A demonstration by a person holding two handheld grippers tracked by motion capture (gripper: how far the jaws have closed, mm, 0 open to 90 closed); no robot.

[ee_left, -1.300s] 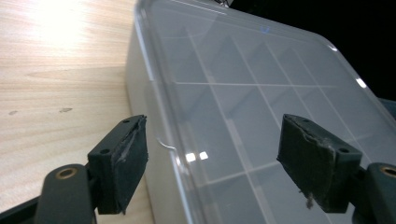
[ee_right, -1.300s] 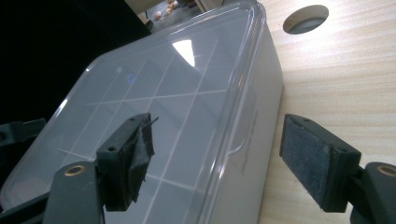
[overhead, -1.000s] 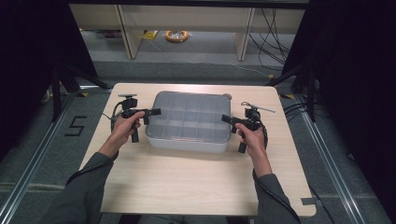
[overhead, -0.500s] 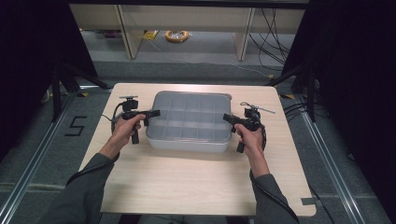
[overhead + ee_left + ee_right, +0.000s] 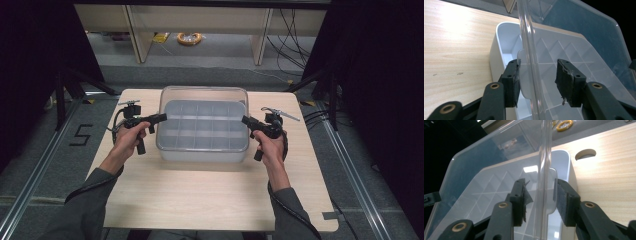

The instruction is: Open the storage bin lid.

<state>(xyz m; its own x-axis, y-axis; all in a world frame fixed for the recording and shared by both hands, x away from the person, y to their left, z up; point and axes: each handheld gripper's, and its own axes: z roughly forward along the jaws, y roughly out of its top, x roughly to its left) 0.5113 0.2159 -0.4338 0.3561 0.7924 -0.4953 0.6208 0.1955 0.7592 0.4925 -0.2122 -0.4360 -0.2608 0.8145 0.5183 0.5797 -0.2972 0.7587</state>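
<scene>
Both hands are on the clear lid (image 5: 203, 97) now, one at each short end of the white divided box (image 5: 202, 131), which sits in the middle of the worktop (image 5: 200, 195). The left gripper (image 5: 537, 77) has been closing its fingers (image 5: 512, 82) around the lid's edge tab; one pad lies against the tab, the other stands a little off the rim, so it's a loose pinch at best. On the box's other end, the right gripper (image 5: 539, 196) has been closing too and is squeezed about as far as it goes, the lid's rim and tab between its fingers (image 5: 564, 200).

From the high view the lid looks raised and tilted, its far edge beyond the box's back wall, the compartments beneath showing empty. So: grip taken on both ends, lid apparently coming free of the box. To my eye what remains is carrying it clear and setting it down beside the box.
</scene>
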